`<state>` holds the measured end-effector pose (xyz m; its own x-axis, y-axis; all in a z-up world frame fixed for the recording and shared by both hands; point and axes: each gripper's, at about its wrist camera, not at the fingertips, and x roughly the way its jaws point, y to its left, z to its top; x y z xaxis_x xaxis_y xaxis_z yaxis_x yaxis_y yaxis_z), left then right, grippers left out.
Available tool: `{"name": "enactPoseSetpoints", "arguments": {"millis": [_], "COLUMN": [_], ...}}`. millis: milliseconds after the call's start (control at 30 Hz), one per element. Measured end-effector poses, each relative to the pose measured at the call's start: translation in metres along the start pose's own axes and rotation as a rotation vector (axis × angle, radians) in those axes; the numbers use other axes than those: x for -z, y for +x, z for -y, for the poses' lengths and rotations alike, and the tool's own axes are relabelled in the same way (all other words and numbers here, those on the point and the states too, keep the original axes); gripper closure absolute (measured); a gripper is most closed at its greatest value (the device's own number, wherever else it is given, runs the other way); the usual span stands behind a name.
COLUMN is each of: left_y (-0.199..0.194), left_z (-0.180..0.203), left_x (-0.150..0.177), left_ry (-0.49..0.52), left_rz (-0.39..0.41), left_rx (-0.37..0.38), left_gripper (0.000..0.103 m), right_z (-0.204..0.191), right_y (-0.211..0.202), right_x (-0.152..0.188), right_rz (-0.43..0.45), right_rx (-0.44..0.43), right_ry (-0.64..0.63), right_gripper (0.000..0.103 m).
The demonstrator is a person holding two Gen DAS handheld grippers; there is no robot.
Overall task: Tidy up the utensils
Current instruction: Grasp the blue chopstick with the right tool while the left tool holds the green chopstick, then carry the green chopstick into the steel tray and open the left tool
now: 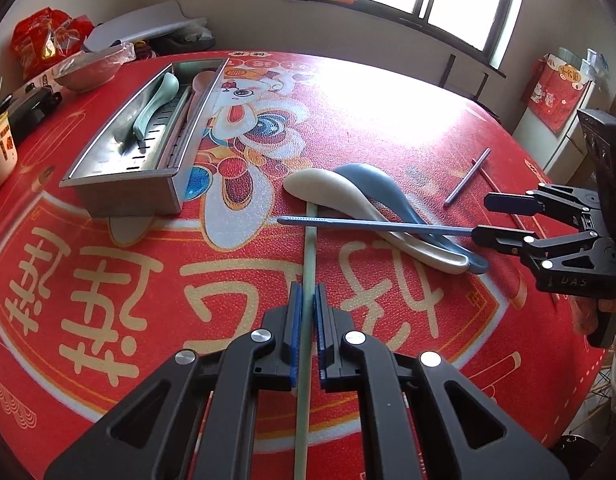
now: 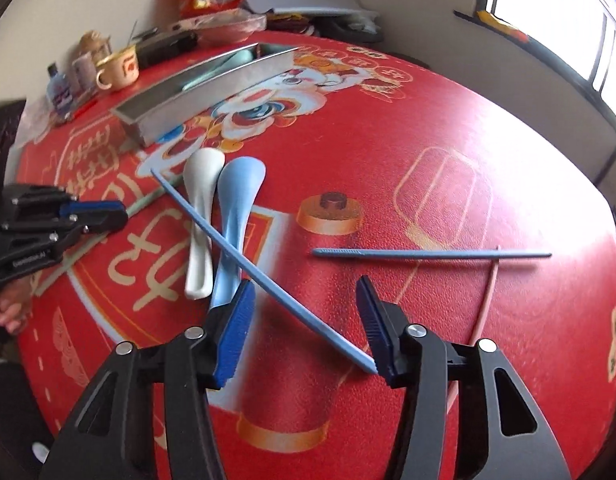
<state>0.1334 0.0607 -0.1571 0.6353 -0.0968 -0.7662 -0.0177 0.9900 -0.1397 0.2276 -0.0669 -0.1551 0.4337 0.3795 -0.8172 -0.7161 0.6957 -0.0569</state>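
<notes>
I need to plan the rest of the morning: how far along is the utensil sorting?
Early stage. Done: a green spoon and a pink one lie in the metal tray. In hand: the left gripper clamps a green chopstick; the right gripper is open around a blue chopstick. Left: white spoon, blue spoon, another blue chopstick.

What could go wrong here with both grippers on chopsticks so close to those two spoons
1. The right gripper is open, and the blue chopstick touches only one pad; closing may flick it away.
2. That chopstick lies across the white spoon and blue spoon, so lifting may drag them.
3. The left gripper pinches the green chopstick, whose tip lies under the white spoon.
</notes>
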Motion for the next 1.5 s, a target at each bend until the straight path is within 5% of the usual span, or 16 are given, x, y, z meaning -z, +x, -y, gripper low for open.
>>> {"name": "enactPoseSetpoints", "arguments": {"millis": [433,767,900,1367,1500], "left_y": [-0.001,-0.001,0.000,-0.001,-0.001], "left_z": [-0.005,-0.007,-0.007,-0.002,-0.001], "left_x": [0.000,0.000,0.000,0.000,0.000], "left_ry": [-0.027,-0.037,-0.036,-0.016,-0.009], "left_rz": [0.003,0.004,0.004,0.004,0.004], "left_rx": [0.040,0.050,0.048,0.025,0.014], "left_gripper": [0.093,0.093,0.093,0.092,0.092], "right_z": [-0.028,-0.031,-0.027,-0.028,-0.018], "right_y": [0.020,0.013,0.009,0.020,0.014], "right_x": [-0.022,-0.020,-0.011,-0.012,-0.007], "right_rz": [-0.082,-0.083,-0.075,-0.034,0.043], "right_rx": [-0.023,-0.184,-0.256,-0.304,-0.358], "right_ry": [-0.167,-0.075,0.023,0.123,0.249], "right_gripper": [0.073,0.097,0.097,0.097,0.097]}}
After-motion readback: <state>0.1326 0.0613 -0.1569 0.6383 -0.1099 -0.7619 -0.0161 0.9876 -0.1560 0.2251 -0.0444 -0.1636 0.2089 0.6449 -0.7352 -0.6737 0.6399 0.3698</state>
